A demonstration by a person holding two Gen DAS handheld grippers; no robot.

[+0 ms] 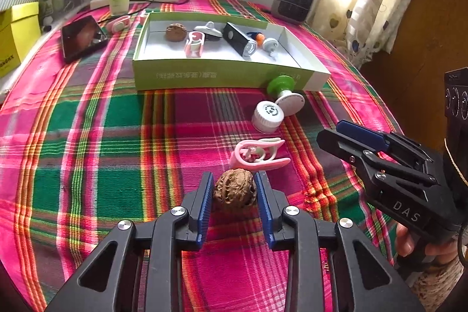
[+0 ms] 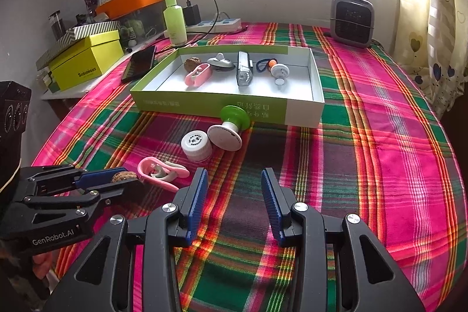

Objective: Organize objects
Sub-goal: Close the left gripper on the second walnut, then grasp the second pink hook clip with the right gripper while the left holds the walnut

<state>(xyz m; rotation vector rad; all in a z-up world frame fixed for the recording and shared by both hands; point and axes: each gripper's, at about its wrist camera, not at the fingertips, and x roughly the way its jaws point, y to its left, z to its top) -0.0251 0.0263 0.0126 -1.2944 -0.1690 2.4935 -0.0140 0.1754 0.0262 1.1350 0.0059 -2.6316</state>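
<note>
now clamped on walnut [image 1: 235, 190] by left hand-held gripper [image 1: 234, 192], pink clip [image 1: 259, 154] just beyond; right hand-held gripper [image 2: 234, 195] released, empty, above bare plaid tabletop [image 2: 365, 165].

**Loose items and the sorting box on the plaid cloth**

A brown, wrinkled walnut [image 1: 235, 189] sits between two blue gripper pads, which touch its sides. Just beyond lies a pink clip [image 1: 257, 153] on its side. Farther on, a white jar [image 1: 266, 116] with a printed lid lies tilted, touching a green-and-white suction knob [image 1: 285, 92] that leans against the front wall of the green box [image 1: 222, 76]. Inside the open box: a second walnut [image 1: 176, 32], a second pink clip [image 1: 194, 44], a grey knob [image 1: 208, 29], a black bike light [image 1: 240, 39] and a small white knob [image 1: 270, 45].
</note>
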